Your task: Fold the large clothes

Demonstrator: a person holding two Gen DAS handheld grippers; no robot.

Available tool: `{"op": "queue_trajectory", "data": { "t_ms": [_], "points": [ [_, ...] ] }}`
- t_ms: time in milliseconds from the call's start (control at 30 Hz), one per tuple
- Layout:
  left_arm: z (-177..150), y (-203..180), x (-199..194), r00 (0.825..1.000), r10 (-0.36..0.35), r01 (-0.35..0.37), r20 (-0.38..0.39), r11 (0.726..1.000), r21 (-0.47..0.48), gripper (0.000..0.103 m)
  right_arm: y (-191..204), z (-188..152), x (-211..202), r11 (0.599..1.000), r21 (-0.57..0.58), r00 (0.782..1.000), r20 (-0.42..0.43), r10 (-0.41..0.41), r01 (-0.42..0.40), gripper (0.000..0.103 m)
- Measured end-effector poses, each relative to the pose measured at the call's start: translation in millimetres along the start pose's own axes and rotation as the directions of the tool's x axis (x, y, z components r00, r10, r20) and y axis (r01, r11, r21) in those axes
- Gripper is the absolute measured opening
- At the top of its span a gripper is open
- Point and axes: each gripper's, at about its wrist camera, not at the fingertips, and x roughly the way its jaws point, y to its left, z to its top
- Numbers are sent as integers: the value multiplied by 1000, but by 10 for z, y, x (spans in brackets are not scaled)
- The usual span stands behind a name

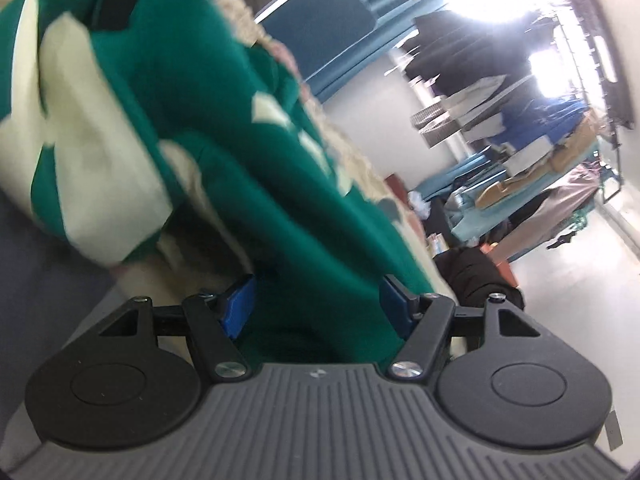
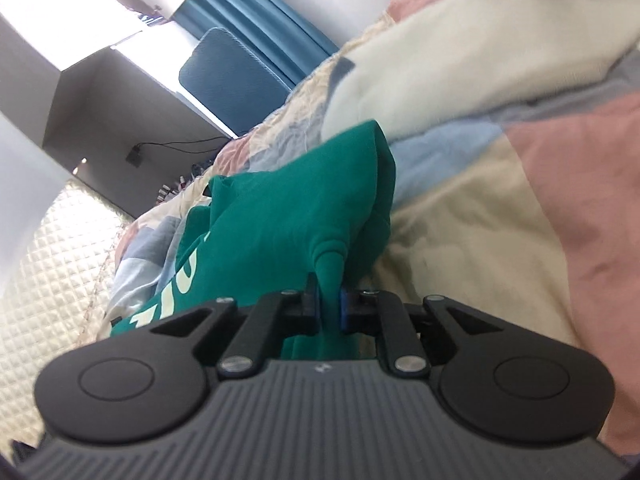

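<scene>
Looking first through the left wrist view, we see our left gripper [image 1: 316, 304] with its blue pads [image 1: 239, 308] standing wide apart and green cloth running between them. The pads do not appear to press on it, so we read this gripper as open around the fabric rather than clamped. The green sweatshirt [image 1: 224, 120] fills the left and middle of the frame, blurred, with large cream letters [image 1: 88, 140] on its surface. It hangs or lies bunched above the quilted bedspread [image 1: 360, 168], which shows as a pale strip to its right. At the right of the frame a cluttered rack of clothes [image 1: 540, 152] stands well apart under a glaring window. We judge the wide stance is there to take a thick fold of cloth.

Turning to the right wrist view, our right gripper [image 2: 329, 304] is closed on a narrow pinch of the same green sweatshirt [image 2: 288, 220], the cloth drawn into a taut ridge just above the pads. The garment rises from the grip toward the middle of the frame, crumpled, its cream print showing at lower left. It rests on the patchwork bed cover [image 2: 500, 200] of pink, blue and cream blocks, with a fluffy white blanket [image 2: 460, 48] beyond at upper right. We take this firm pinch as the anchor for lifting and spreading the garment; it is far from folded.
</scene>
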Motion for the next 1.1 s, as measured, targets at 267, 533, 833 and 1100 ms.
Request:
{"op": "queue_trajectory", "data": {
  "t_ms": [267, 533, 833, 1100],
  "points": [
    [-4, 89, 371, 999, 16, -15, -44, 999, 38, 93, -51, -22, 146, 999, 48, 999, -35, 20, -18, 54],
    [2, 85, 819, 978, -79, 92, -192, 994, 58, 92, -45, -39, 520, 998, 27, 994, -99, 55, -52, 59],
    [98, -156, 461, 986, -140, 151, -92, 980, 129, 19, 197, -59, 187, 964, -51, 964, -58, 260, -262, 15],
    [312, -336, -553, 938, -330, 308, 107, 934, 180, 16, 767, -352, -803, 829, -323, 869, 41, 494, -456, 15]
  ]
}}
